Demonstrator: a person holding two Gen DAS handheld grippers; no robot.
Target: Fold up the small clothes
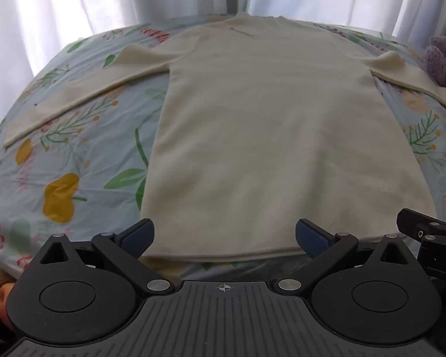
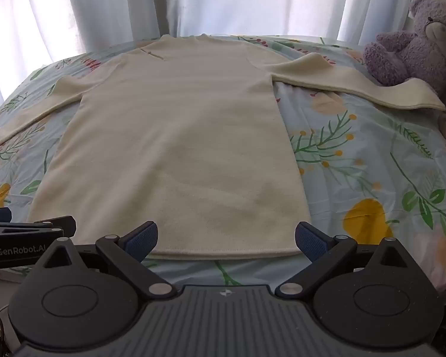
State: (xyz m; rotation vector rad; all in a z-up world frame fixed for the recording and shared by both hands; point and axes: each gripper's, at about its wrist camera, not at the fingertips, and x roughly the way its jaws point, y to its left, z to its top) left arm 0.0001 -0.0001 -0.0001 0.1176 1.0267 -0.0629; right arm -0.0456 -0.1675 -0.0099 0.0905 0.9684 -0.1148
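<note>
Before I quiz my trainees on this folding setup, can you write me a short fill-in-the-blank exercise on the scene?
1. The cream sweater lies flat with both ____ spread outward.
2. The purple ____ sits beside the far end of the sweater's right sleeve.
3. The left gripper and right gripper are both ____, holding nothing.
4. The floral bedsheet ends at white ____ behind.

Missing words: sleeves; teddy bear; open; curtains

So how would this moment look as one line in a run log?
cream top: flat, unfolded, on floral sheet | left gripper: open, at hem | right gripper: open, at hem
</note>
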